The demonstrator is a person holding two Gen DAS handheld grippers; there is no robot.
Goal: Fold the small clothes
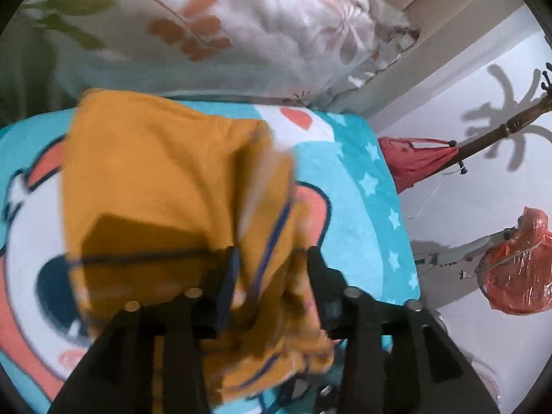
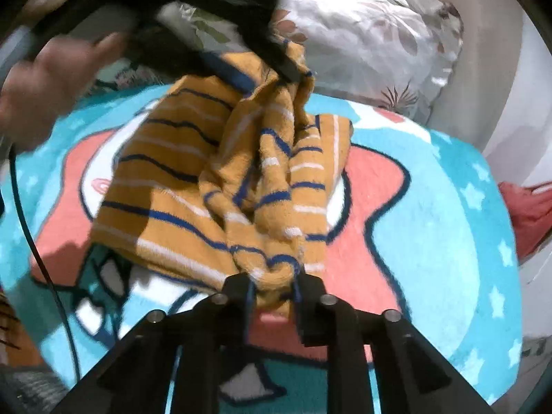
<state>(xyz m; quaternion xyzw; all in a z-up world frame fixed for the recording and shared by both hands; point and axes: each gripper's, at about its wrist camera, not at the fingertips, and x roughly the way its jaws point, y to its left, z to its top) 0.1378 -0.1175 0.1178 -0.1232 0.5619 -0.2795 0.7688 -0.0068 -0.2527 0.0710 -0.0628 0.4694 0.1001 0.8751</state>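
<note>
Plainly, hand: a person's hand (image 2: 45, 93) sits at the far left of the right wrist view, blurred, wrapped around the black body of the left gripper.
Left gripper: the left gripper (image 1: 272, 258) points down at the bed with its 2 fingers (image 1: 319, 269) set at a middling gap; a gathered fold of the garment lies between them, but blur hides whether the pads press on it. In the right wrist view the same gripper (image 2: 272, 65) reaches in from the upper left and its tips meet the garment's top edge.
Garment: the mustard striped garment (image 2: 220, 186) hangs bunched between the 2 grippers, lifted above the mat, with thin blue and white stripes; its plain mustard side (image 1: 155, 172) faces the left wrist camera.
Right gripper: the right gripper (image 2: 274, 284) has its fingers at a narrow gap with a bunched lower corner of the garment wedged between them, the cloth touching both.
Mat: the turquoise cartoon mat (image 2: 448, 241), printed with white stars and a coral shape, lies under the garment.
Pillow: a white leaf-print pillow (image 2: 372, 38) lies just beyond the mat's far edge.
Coat stand: a dark wooden coat stand (image 1: 500, 131) shows at the right of the left wrist view, with a red bag (image 1: 417, 160) hanging from it.
Plastic bag: an orange plastic bag (image 1: 517, 265) hangs lower at the right.
</note>
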